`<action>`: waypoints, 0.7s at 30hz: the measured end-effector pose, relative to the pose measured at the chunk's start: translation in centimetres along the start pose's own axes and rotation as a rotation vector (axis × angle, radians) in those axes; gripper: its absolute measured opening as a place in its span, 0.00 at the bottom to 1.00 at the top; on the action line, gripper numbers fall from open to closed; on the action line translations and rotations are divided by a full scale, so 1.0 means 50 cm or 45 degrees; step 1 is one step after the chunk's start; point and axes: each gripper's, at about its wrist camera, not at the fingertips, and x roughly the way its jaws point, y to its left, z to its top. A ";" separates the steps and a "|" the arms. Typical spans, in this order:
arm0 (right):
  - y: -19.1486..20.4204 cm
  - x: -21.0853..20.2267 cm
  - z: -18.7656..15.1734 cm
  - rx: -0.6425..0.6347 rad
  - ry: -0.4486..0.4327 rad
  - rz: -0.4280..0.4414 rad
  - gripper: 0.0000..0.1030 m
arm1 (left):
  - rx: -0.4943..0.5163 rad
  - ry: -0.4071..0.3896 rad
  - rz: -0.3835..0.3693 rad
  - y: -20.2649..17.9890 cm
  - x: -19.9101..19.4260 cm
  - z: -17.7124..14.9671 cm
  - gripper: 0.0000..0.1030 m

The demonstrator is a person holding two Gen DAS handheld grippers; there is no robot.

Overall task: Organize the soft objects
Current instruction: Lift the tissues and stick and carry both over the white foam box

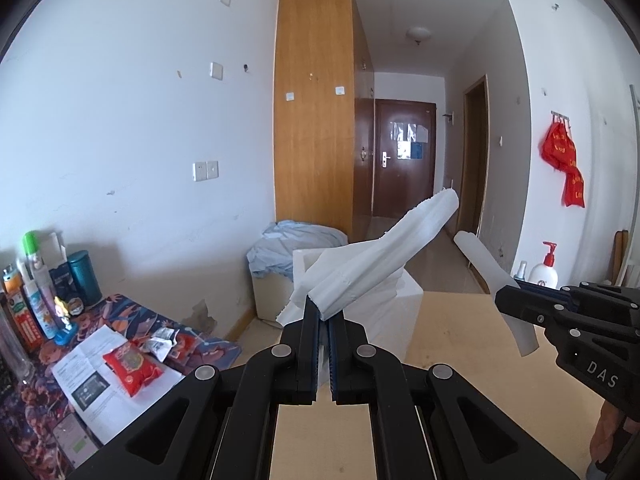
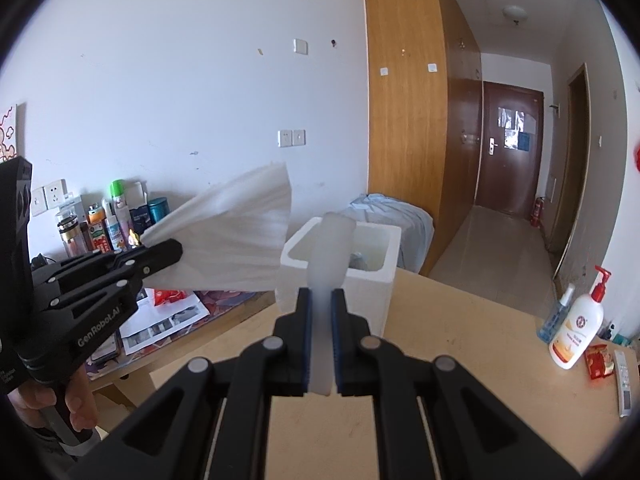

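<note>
My left gripper [image 1: 323, 314] is shut on a crumpled white foam sheet [image 1: 380, 260] and holds it up in the air over the wooden table [image 1: 460, 360]. The sheet fans out wide in the right wrist view [image 2: 236, 236], where the left gripper [image 2: 176, 250] comes in from the left. My right gripper [image 2: 320, 300] is shut on a narrow white foam strip [image 2: 330, 248] that sticks up before the open white foam box [image 2: 376, 280]. In the left wrist view the right gripper [image 1: 502, 300] holds the strip [image 1: 488, 264] at the right.
A low side table [image 1: 120, 344] at the left carries bottles [image 1: 36, 292], papers and a red packet [image 1: 132, 366]. A lotion pump bottle [image 2: 578, 328], a spray bottle [image 2: 558, 316] and a remote [image 2: 624, 376] stand at the table's right edge. A blue cloth bundle [image 1: 288, 248] lies behind the box.
</note>
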 end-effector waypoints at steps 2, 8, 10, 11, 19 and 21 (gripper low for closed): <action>-0.003 0.012 0.005 -0.007 0.005 -0.006 0.11 | 0.000 0.002 0.000 0.000 0.013 0.005 0.04; -0.014 0.055 0.029 -0.024 0.017 -0.007 0.11 | -0.004 0.014 0.002 0.003 0.062 0.022 0.04; -0.016 0.066 0.032 -0.032 0.020 -0.004 0.11 | 0.004 0.019 0.006 0.002 0.081 0.028 0.04; -0.019 0.074 0.035 -0.033 0.022 0.003 0.11 | 0.007 0.023 0.003 0.002 0.091 0.033 0.04; -0.049 0.138 0.047 -0.030 0.047 0.016 0.11 | 0.003 0.039 0.000 0.003 0.173 0.050 0.04; -0.055 0.156 0.050 -0.032 0.050 0.016 0.11 | 0.004 0.046 0.003 0.004 0.192 0.052 0.04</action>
